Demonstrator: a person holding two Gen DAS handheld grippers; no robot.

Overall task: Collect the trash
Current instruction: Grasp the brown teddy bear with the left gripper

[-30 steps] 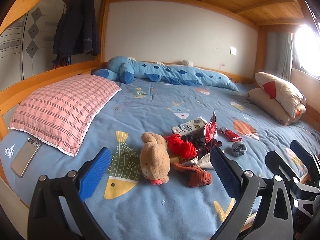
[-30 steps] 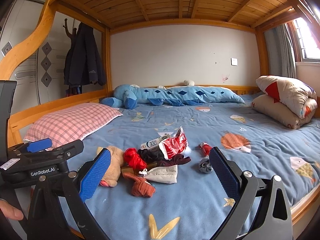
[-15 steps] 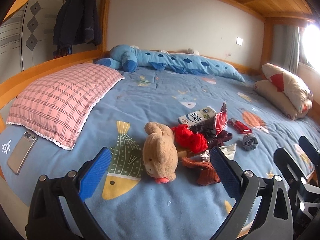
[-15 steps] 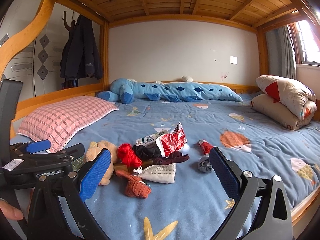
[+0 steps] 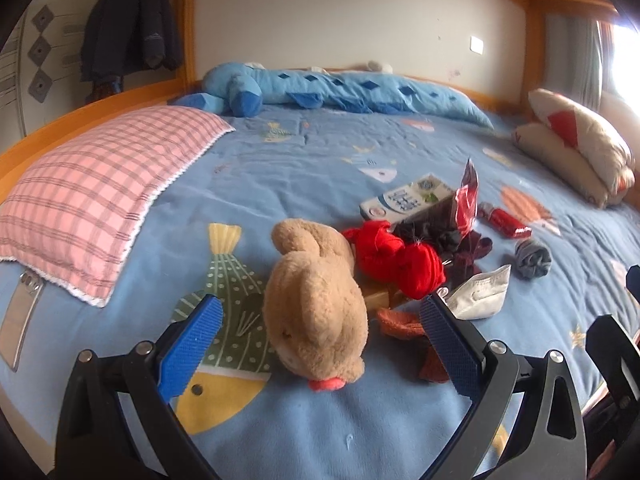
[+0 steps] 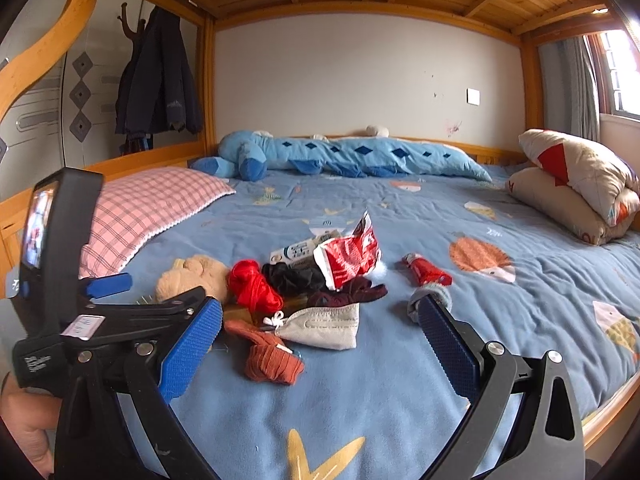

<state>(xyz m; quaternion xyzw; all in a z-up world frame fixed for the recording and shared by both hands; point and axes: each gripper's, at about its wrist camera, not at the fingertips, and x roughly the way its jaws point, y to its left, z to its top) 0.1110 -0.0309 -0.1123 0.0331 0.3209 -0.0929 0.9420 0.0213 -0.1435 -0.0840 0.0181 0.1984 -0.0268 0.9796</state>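
Observation:
A heap of clutter lies mid-bed. In it are a red snack wrapper (image 6: 350, 256) (image 5: 466, 200), a white milk carton (image 5: 406, 200) (image 6: 298, 250), a used white face mask (image 6: 320, 326) (image 5: 480, 294) and a small red packet (image 6: 426, 272) (image 5: 506, 220). Mixed in are red (image 6: 254, 288), dark (image 6: 346, 294), rust (image 6: 268, 354) and grey (image 5: 532, 260) socks. My left gripper (image 5: 320, 346) is open, its jaws either side of a tan plush bear (image 5: 316, 300). Short of the mask, my right gripper (image 6: 320, 344) also stands open and holds nothing.
The blue fish-print bedcover (image 6: 520, 280) spans the bed. A pink checked pillow (image 5: 92, 192) and a phone (image 5: 20, 316) lie left. A long blue plush (image 6: 340, 156) lines the far wall, folded quilts (image 6: 576, 184) sit right. A wooden block (image 5: 376, 300) lies under the socks.
Both grippers have moved forward toward the heap. The left one now has the plush bear between its open jaws. Nothing on the bed has shifted.

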